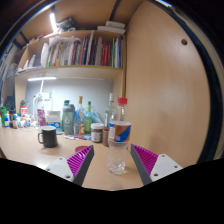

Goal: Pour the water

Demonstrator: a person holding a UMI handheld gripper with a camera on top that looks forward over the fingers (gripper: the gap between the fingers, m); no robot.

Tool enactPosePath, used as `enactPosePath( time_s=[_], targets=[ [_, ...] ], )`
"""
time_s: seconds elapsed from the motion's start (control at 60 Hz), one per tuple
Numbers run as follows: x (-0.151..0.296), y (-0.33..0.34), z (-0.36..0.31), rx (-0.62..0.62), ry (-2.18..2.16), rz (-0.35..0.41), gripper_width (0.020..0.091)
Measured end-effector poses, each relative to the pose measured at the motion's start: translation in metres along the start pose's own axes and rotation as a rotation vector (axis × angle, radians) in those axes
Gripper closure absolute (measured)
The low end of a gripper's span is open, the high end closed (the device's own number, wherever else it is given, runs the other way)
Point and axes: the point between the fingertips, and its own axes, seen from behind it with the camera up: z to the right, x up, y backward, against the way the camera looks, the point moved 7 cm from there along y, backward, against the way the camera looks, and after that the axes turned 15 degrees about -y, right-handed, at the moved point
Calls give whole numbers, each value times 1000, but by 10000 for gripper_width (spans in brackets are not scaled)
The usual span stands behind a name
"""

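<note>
Bottle (119, 140), clear plastic with a red cap and blue label, stands upright on the wooden desk (30, 150) between my gripper's (112, 160) spread fingers, gaps either side. A black mug (47, 137) sits farther back.

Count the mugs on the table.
1. The black mug stands on the wooden table, beyond and to the side of the open gripper, whose fingers flank a clear water bottle. The clutter of bottles behind may hide others.
</note>
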Motion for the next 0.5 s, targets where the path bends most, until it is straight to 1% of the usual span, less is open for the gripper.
enactPosePath(
  time_s=[0.05,0.2,0.267,0.333,0.367,0.4,0.45,0.467,0.5],
  targets=[
    [-3,-23,10,-7,6,-13,279],
    [-5,-83,31,-18,-10,-19,277],
    [-8,-95,31,-25,-13,-28,299],
    [-9,-109,31,-21,-15,-37,565],
    [-8,-115,33,-34,-31,-33,570],
    [-7,-116,35,-51,-34,-23,594],
    [-3,-116,36,-63,-17,19,622],
    [-3,-117,36,-64,-9,32,641],
    [-10,-121,32,-66,-1,42,658]
  ],
)
